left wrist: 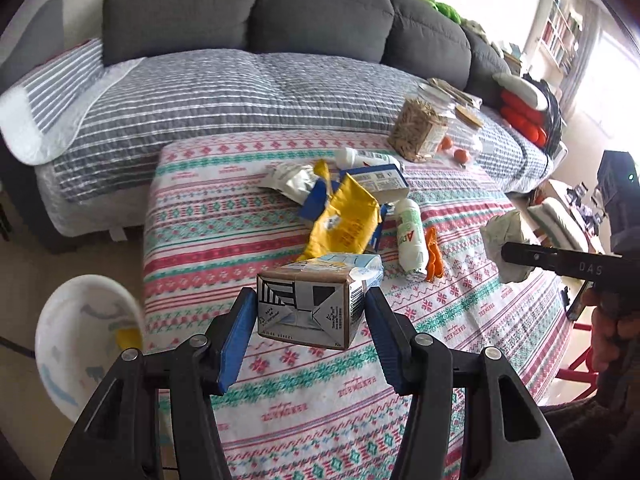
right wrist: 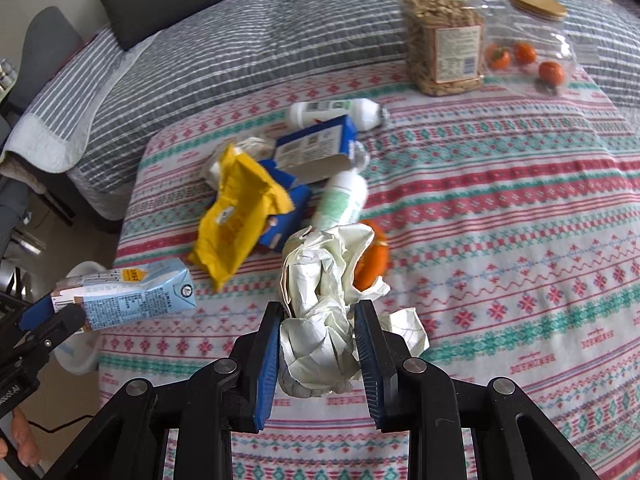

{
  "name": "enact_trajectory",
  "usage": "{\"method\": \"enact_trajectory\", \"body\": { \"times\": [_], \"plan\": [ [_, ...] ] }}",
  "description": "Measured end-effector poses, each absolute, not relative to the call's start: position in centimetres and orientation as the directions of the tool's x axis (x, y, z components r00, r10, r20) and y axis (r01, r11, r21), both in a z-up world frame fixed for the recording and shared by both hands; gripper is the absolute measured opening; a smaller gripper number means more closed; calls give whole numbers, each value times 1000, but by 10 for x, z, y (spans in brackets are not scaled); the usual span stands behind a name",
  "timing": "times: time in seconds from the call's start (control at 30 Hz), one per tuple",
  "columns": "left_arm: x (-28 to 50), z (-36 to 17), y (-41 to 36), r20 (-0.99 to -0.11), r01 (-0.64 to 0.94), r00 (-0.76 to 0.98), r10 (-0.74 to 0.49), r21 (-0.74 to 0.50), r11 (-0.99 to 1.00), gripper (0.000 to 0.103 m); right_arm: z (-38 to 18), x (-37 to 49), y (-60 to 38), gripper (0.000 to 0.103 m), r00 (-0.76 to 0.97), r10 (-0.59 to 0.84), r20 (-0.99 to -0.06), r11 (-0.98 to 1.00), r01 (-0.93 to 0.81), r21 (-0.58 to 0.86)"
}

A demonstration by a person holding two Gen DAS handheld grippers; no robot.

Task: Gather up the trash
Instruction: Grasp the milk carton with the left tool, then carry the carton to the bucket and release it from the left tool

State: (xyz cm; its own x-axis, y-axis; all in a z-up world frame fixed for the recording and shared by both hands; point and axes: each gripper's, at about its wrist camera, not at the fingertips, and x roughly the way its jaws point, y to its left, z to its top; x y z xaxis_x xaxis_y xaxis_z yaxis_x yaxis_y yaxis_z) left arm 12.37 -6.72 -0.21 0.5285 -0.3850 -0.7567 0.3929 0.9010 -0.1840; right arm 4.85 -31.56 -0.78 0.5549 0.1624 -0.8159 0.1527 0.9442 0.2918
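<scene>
A grey sofa (left wrist: 248, 12) under a grey-and-white striped quilt (left wrist: 224, 96) sits behind the table's patterned red, teal and white cloth (left wrist: 460, 312). On that cloth lies a trash heap: a crumpled yellow foil bag (left wrist: 340, 220), a blue cardboard box (right wrist: 316, 148) and two white plastic bottles (left wrist: 410, 236), with orange peel (left wrist: 433, 256) beside one. Further back stands a clear jar of nuts (right wrist: 444, 44). A white bin (left wrist: 80, 344) waits on the floor, left of the table. My left gripper (left wrist: 310, 308) clenches a light-blue drink carton (left wrist: 316, 300) above the table edge. My right gripper (right wrist: 318, 340) squeezes a crumpled white paper ball (right wrist: 320, 312) over the cloth.
</scene>
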Motion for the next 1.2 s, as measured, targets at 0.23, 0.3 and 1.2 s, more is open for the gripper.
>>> {"method": "enact_trajectory", "body": {
  "times": [0.23,0.3,1.2],
  "plan": [
    [113,14,-18,-735,331,575,-360,-194,923,58,-9,61,-270,32,546,200,-814,955,78,286],
    [111,17,-3,-732,314,582,-354,-199,928,58,-10,66,-256,32,541,211,-814,956,58,287],
    [128,-25,155,-797,-58,601,-54,-111,992,59,-38,112,-93,33,458,364,-811,931,-197,307]
  ]
}}
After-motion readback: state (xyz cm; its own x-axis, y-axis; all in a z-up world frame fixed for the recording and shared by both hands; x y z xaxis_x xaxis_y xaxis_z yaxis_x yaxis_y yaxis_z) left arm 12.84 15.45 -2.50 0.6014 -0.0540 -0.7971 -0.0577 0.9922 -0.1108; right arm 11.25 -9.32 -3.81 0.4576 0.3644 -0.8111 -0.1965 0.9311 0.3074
